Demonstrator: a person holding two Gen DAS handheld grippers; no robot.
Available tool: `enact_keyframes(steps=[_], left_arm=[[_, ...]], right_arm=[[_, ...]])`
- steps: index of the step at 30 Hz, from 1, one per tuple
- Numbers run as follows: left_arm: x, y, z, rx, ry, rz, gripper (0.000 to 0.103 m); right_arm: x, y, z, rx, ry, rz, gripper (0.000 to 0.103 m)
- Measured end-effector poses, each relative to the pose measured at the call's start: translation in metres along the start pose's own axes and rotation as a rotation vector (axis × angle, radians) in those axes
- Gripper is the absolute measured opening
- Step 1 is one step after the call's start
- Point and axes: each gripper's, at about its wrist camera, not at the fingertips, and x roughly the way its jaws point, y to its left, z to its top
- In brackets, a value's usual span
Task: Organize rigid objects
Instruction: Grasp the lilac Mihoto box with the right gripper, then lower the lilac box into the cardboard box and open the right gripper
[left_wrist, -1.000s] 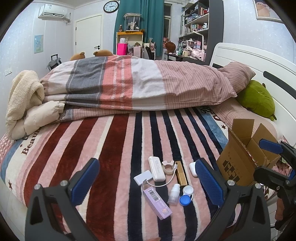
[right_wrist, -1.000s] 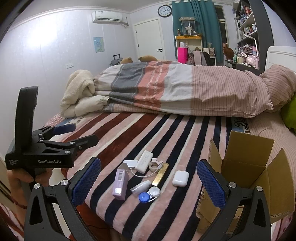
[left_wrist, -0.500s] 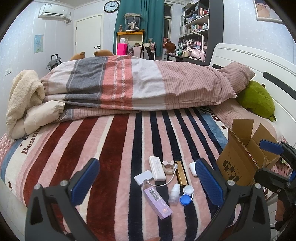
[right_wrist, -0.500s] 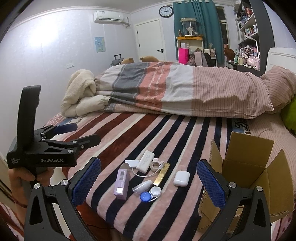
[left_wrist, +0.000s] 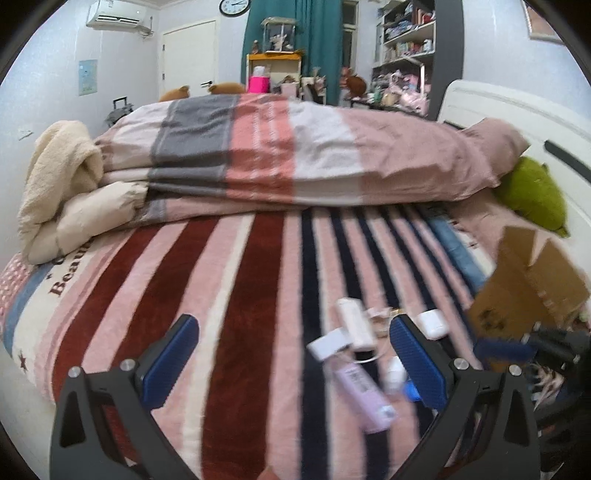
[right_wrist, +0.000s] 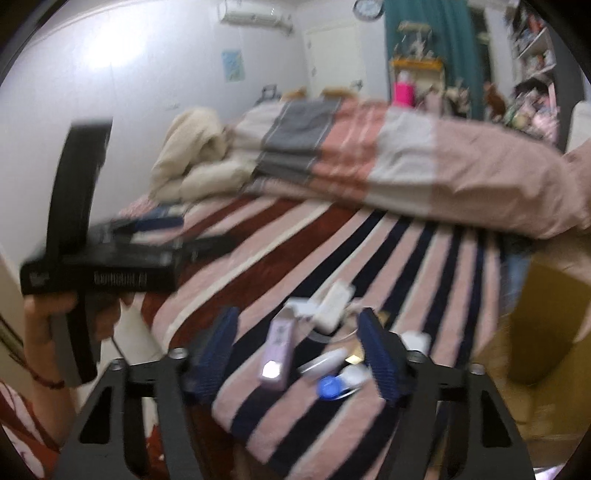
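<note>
Several small objects lie on the striped blanket near the bed's front edge: a purple box (right_wrist: 277, 350) (left_wrist: 364, 389), a white power bank (right_wrist: 335, 304) (left_wrist: 354, 325), a white earbud case (left_wrist: 431, 324), a small bottle (right_wrist: 325, 363) and a blue-and-white lens case (right_wrist: 332, 386). An open cardboard box (left_wrist: 524, 291) (right_wrist: 546, 325) stands to their right. My right gripper (right_wrist: 301, 354) is partly open, its jaws either side of the purple box, empty. My left gripper (left_wrist: 291, 363) is open and empty, left of the cluster. Both views are motion-blurred.
A folded striped duvet (left_wrist: 295, 162) lies across the far bed, a cream blanket (left_wrist: 59, 184) at its left. A green plush (left_wrist: 532, 195) rests by the white headboard. In the right wrist view, the left gripper (right_wrist: 96, 258) sits left of the bed.
Both grippers have swung and moved closer to the bed. The right gripper's jaws have narrowed around the purple box. The objects now sit further right in the left view.
</note>
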Motion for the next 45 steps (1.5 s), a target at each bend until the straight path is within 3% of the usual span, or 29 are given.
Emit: enact_keyframes(steps=[3, 6, 10, 12, 13, 14, 16, 20, 23, 25, 32, 34, 39, 45], left_arm=[[0.015, 0.017, -0.01, -0.019, 0.007, 0.001, 0.103], [0.03, 0.029, -0.022, 0.0, 0.037, -0.007, 0.103], [0.035, 0.036, -0.032, 0.026, -0.028, -0.013, 0.103], [0.042, 0.038, -0.033, 0.05, 0.019, -0.027, 0.103], [0.045, 0.038, -0.034, 0.052, 0.049, -0.041, 0.103], [0.05, 0.039, -0.034, 0.039, 0.085, -0.071, 0.103], [0.055, 0.041, -0.034, -0.012, 0.121, -0.186, 0.103], [0.05, 0.022, -0.021, -0.002, 0.118, -0.389, 0.102], [0.042, -0.004, 0.0, 0.048, 0.101, -0.469, 0.102], [0.036, -0.023, 0.018, 0.078, 0.091, -0.524, 0.096], [0.021, -0.102, 0.074, 0.161, 0.081, -0.735, 0.059], [0.02, -0.131, 0.086, 0.192, 0.088, -0.764, 0.058], [0.039, -0.207, 0.105, 0.255, 0.177, -0.846, 0.057], [0.073, -0.276, 0.104, 0.304, 0.335, -0.859, 0.057]], right_arm=[[0.045, 0.001, -0.017, 0.032, 0.106, 0.046, 0.04], [0.078, 0.001, -0.029, 0.059, 0.169, 0.061, 0.037], [0.108, 0.003, -0.035, 0.071, 0.221, 0.08, 0.037], [0.119, 0.003, -0.035, 0.069, 0.252, 0.049, 0.036], [0.125, 0.003, -0.036, 0.064, 0.272, 0.029, 0.032], [0.13, 0.002, -0.037, 0.06, 0.29, 0.013, 0.022], [0.131, 0.0, -0.039, 0.065, 0.29, 0.015, 0.021], [0.111, -0.002, -0.027, 0.051, 0.23, 0.038, 0.021], [0.08, -0.001, -0.011, 0.007, 0.148, 0.044, 0.021], [0.054, -0.002, 0.001, -0.012, 0.088, 0.055, 0.02], [-0.032, -0.033, 0.031, -0.009, -0.082, -0.008, 0.02], [-0.053, -0.054, 0.033, 0.026, -0.103, -0.035, 0.02], [-0.092, -0.108, 0.028, 0.11, -0.103, -0.104, 0.02], [-0.107, -0.178, 0.011, 0.26, 0.039, -0.124, 0.021]])
